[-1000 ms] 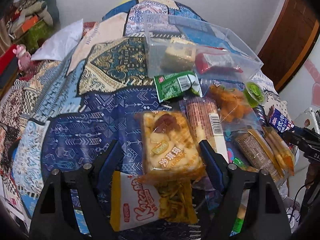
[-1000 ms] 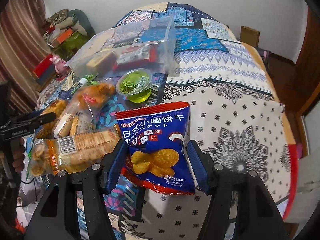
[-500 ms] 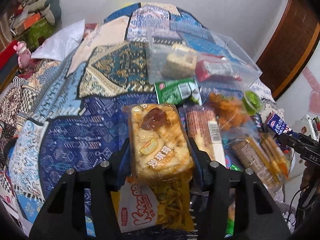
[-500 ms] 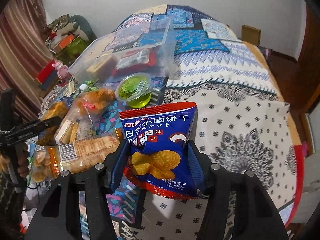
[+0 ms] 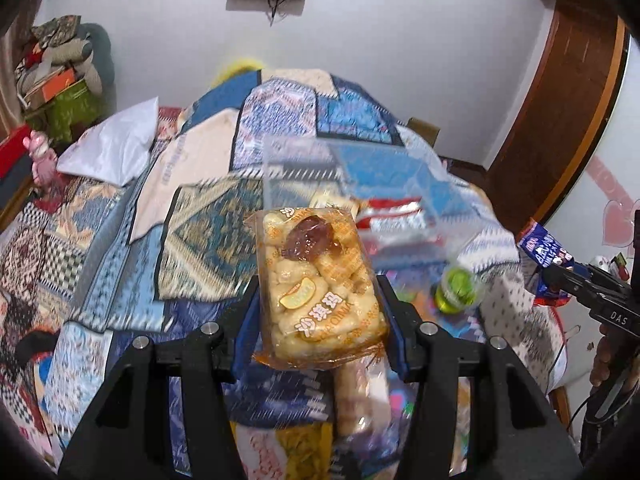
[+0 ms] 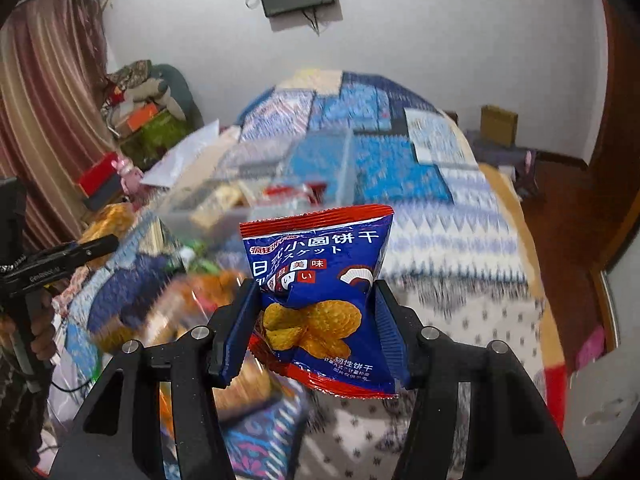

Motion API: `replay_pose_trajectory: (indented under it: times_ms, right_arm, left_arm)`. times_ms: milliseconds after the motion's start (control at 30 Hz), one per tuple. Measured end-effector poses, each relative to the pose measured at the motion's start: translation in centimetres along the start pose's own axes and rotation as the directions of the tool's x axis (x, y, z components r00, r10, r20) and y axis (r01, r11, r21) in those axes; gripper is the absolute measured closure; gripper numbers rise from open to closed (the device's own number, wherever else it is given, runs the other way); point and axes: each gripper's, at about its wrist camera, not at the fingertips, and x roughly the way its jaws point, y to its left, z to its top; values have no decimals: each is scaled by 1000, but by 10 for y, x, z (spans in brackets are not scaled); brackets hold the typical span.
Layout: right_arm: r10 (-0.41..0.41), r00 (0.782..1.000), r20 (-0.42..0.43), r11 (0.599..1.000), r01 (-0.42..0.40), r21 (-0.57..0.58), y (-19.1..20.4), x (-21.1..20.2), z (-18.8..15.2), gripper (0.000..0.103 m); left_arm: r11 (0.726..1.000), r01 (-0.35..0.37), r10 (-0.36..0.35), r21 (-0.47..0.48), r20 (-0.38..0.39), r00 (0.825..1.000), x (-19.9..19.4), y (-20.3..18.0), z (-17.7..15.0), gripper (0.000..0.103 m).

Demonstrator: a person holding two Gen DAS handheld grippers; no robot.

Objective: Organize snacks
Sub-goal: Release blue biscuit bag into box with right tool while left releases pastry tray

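Note:
My left gripper (image 5: 318,312) is shut on a clear pack of yellow sachima cake (image 5: 316,288) and holds it above the bed. My right gripper (image 6: 316,320) is shut on a blue and red biscuit bag (image 6: 320,280), also lifted; it shows at the right of the left wrist view (image 5: 544,252). A clear plastic bin (image 5: 352,184) with a few snacks inside stands beyond both on the patterned bedspread (image 5: 200,224); it also shows in the right wrist view (image 6: 280,168). More snack packs (image 5: 360,392) lie below the left gripper.
A green jelly cup (image 5: 458,286) sits right of the held cake. Blurred orange snack bags (image 6: 192,300) lie left of the right gripper. A white pillow (image 5: 116,148) and a pink toy (image 5: 40,156) lie at the left. A wooden door (image 5: 560,120) stands right.
Both grippers closed on their packs, then lifted them off the bed and tilted up toward the bin. The view is blurred with motion.

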Motion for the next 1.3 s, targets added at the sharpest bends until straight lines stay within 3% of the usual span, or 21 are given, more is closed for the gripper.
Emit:
replay_pose_trajectory:
  times_ms: [367,800,1100,1300]
  right_arm:
    - [33,998,49,999,-31,-43,14,37,45,50]
    - [48,999,-20,997,-49,-58,13,108,74,50]
    - [39,996,-86,995,-47,-93,22,139,75,48]
    - [18,994,-105,995,-28,-96,21,128,70,46]
  left_arm:
    - [999,21,-21,25,15,1000,42,-14,45,50]
    - [1000,-17,19,16,-80,997,121,-4,66,50]
    - [999,-38,39,12,-87,995,130,2,69,49]
    - [1000,-15,16,21,-61,998,108,-4,71,46]
